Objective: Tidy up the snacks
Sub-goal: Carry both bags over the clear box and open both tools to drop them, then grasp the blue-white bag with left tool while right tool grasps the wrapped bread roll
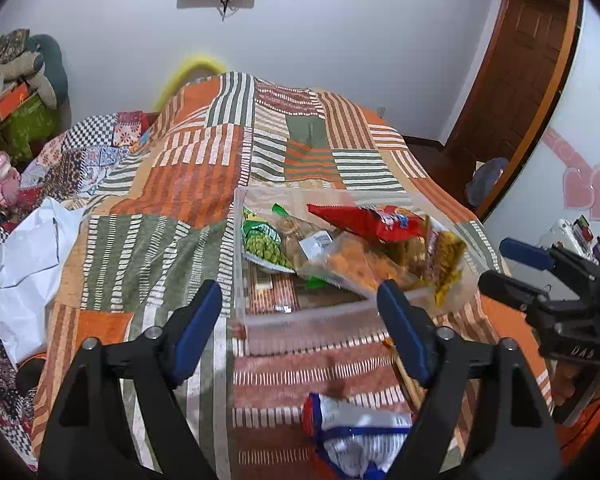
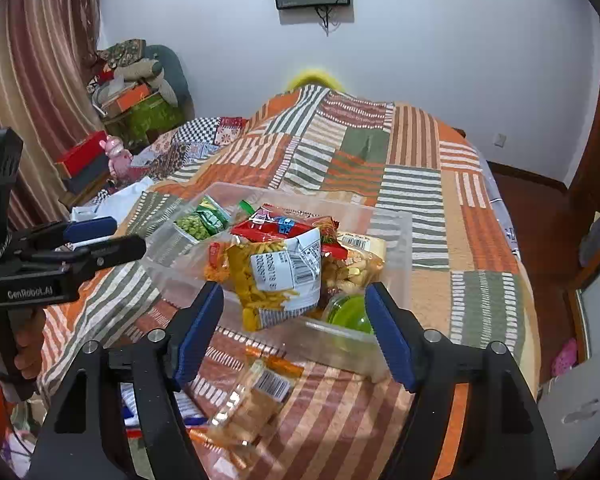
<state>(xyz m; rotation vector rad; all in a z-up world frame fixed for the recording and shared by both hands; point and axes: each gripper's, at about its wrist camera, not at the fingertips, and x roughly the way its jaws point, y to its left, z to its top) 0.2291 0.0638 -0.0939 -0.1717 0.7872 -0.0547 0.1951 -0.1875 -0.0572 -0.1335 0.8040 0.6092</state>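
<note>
A clear plastic bin (image 1: 300,320) stands on the patchwork bedspread and holds several snack packs: a green pea pack (image 1: 262,242), a red pack (image 1: 372,222), a yellow noodle pack (image 1: 446,264). The bin (image 2: 392,240) also shows in the right wrist view, with the yellow pack (image 2: 268,280) hanging over its near wall and a green lid (image 2: 348,314) inside. My left gripper (image 1: 300,320) is open and empty in front of the bin, above a white and blue pack (image 1: 356,436). My right gripper (image 2: 296,328) is open and empty, above a clear biscuit pack (image 2: 252,404) lying on the bed.
A white plastic bag (image 1: 24,264) lies on the bed at the left. Boxes and cushions (image 2: 136,92) are piled by the curtain at the far left. A wooden door (image 1: 516,68) is at the right. The right gripper's body (image 1: 556,296) shows at the left view's right edge.
</note>
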